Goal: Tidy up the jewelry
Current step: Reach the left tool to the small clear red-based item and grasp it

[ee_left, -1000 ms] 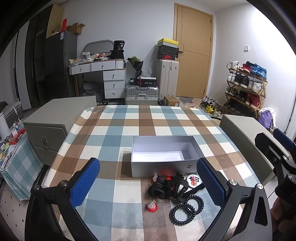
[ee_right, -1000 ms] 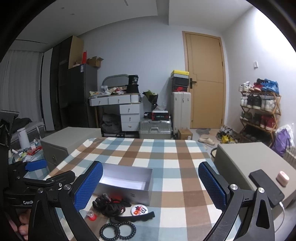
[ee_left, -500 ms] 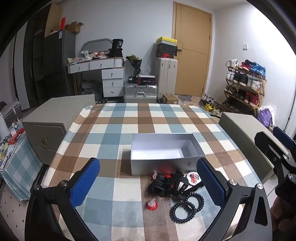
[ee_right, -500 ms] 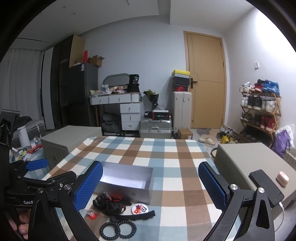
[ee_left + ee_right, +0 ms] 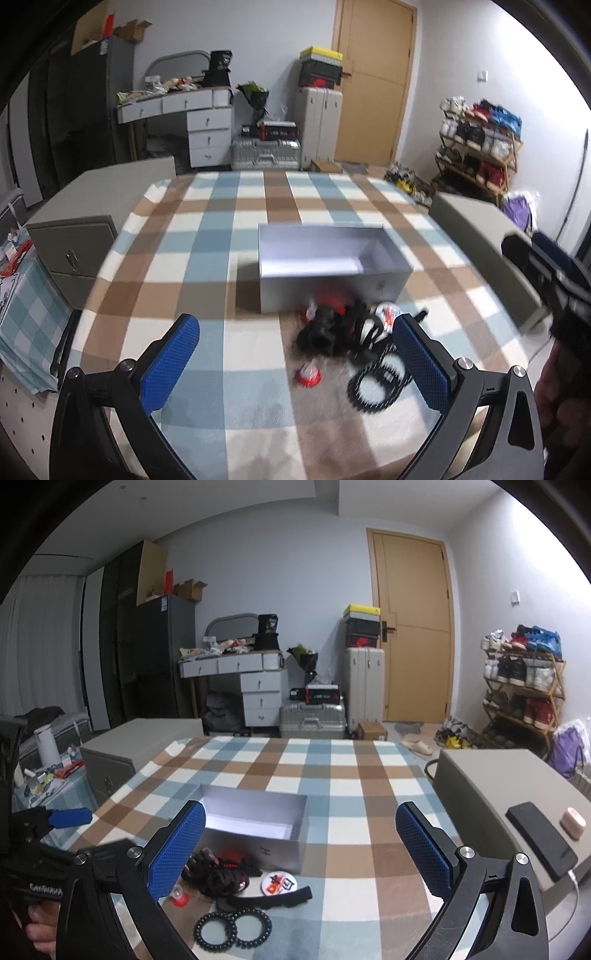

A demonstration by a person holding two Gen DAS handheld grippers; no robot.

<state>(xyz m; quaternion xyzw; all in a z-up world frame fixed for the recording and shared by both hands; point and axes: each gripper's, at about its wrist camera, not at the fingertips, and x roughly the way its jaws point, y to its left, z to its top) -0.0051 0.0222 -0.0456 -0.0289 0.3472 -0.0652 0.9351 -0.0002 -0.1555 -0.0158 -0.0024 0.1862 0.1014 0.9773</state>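
Note:
An open, empty grey box (image 5: 332,266) sits mid-table on the checked cloth; it also shows in the right wrist view (image 5: 255,829). In front of it lies a heap of black hair clips and bands (image 5: 341,332) (image 5: 221,873), a small red piece (image 5: 308,376) (image 5: 180,897), a white round badge (image 5: 279,883), a black strap (image 5: 269,901) and two black coil hair ties (image 5: 380,384) (image 5: 232,928). My left gripper (image 5: 295,373) is open and empty, above the table just short of the heap. My right gripper (image 5: 301,853) is open and empty, to the right of it.
Grey cabinets flank the table: one at left (image 5: 74,229), one at right (image 5: 517,812) holding a black phone (image 5: 541,836) and a pink case (image 5: 572,818). A low side table (image 5: 22,295) with clutter stands at far left. Suitcases, desk and shoe rack stand behind.
The left wrist view has moved closer and tilted down toward the heap and is now motion-blurred. The right gripper has barely shifted. Both stay open; nothing on the table has moved.

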